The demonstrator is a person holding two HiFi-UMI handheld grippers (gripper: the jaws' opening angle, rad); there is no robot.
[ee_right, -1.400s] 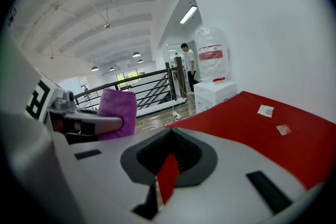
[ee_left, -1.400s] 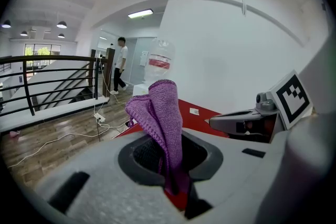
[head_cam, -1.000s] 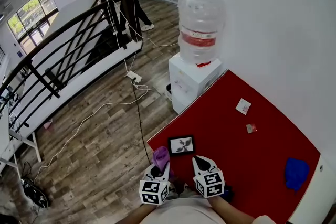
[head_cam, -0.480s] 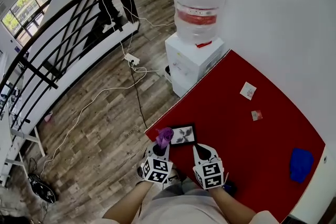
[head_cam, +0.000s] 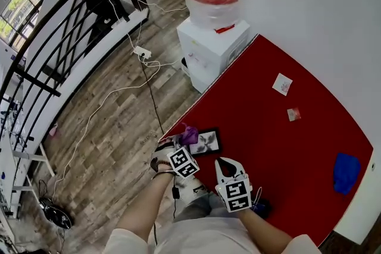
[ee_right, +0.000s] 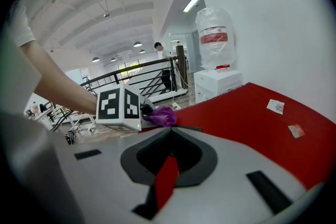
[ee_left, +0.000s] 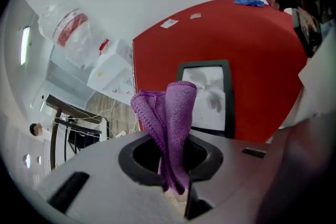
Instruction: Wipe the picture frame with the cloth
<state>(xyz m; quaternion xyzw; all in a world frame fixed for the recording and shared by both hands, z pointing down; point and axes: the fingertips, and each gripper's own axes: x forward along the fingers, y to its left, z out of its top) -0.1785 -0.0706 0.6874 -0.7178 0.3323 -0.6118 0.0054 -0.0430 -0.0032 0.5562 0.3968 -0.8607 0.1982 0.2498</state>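
Left gripper pinches the purple cloth at the frame, by the red table's left corner.
Its jaws are clamped on the folded cloth, which covers the frame's left rim in the left gripper view; contact cannot be told. The right gripper hangs over the near edge just beside the frame, jaws all but together with only a thin slit of red between them, holding nothing. Two small cards lie toward the far edge and a blue cloth near the right corner, both well apart from the frame. A water dispenser stands beyond the far corner. The right gripper view shows little of the frame, which lies behind the left gripper's marker cube and the cloth.
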